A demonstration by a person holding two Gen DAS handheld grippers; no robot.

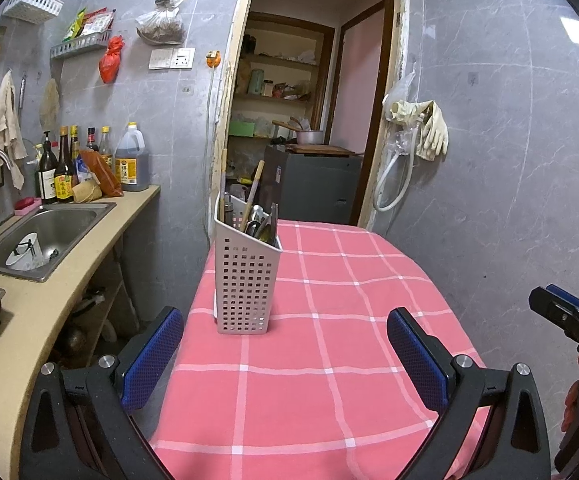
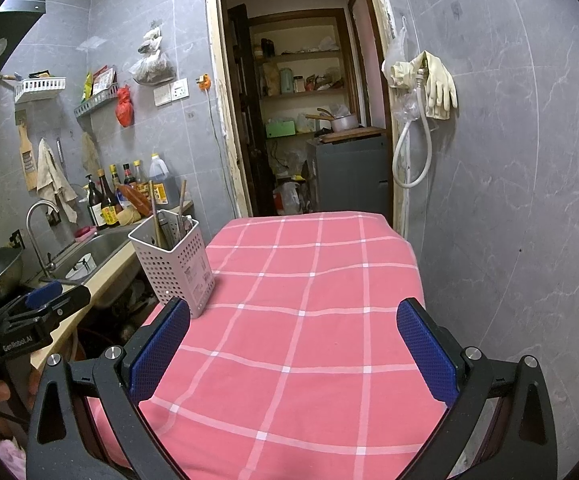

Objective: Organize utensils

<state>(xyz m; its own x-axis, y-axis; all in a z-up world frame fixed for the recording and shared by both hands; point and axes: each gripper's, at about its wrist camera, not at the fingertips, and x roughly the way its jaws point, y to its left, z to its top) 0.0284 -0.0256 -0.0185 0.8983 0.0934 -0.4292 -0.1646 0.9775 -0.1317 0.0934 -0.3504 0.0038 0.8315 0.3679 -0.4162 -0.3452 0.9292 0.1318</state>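
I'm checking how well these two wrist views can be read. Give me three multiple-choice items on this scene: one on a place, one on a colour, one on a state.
1. Where does the utensil holder stand?
A. in the sink
B. near the table's left edge
C. on the wall shelf

2. What colour is the tablecloth?
A. pink with white lines
B. green
C. plain grey

3. How are the left gripper and right gripper?
A. both open and empty
B. both shut on spoons
C. one holds the holder

Key: 1 B, it stands on the cloth beside the counter; 2 A, white grid on pink; 3 A, the cloth shows between the spread blue pads.
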